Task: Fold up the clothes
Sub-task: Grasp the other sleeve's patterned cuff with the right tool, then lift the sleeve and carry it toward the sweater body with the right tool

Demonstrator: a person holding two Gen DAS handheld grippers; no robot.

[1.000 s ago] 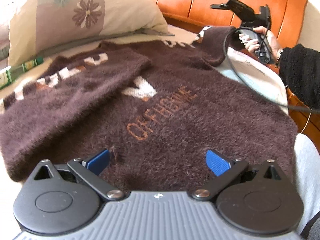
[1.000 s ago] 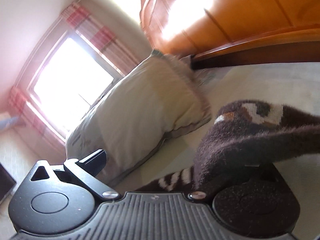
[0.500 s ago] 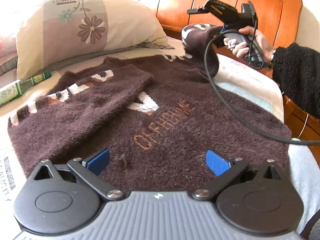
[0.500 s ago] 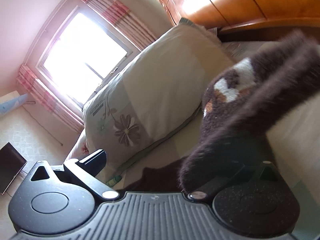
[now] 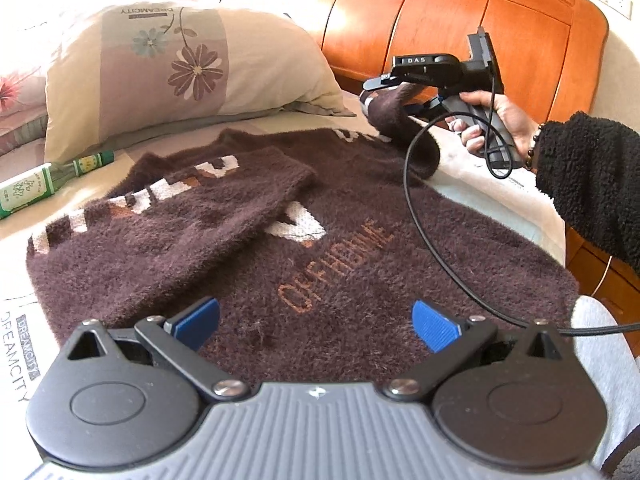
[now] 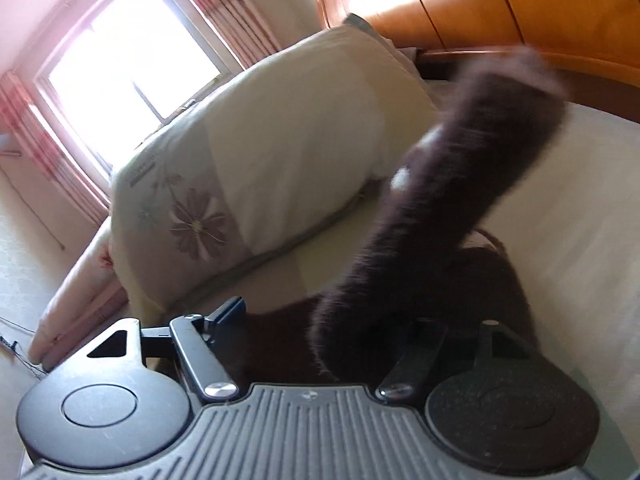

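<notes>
Bed [image 5: 472, 168]: one sweater [image 5: 360, 248], one pillow [image 5: 172, 68].

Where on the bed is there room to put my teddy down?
Bare sheet shows between the pillow and the sweater, and along the right edge by the headboard. The middle is crowded: the sweater fills it, one sleeve folded across. A bottle takes the left side under the pillow.

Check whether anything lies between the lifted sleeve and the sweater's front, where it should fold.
Only a black cable loops over the sweater beside the lifted sleeve. The other sleeve already lies folded across the front; nothing else visible.
</notes>
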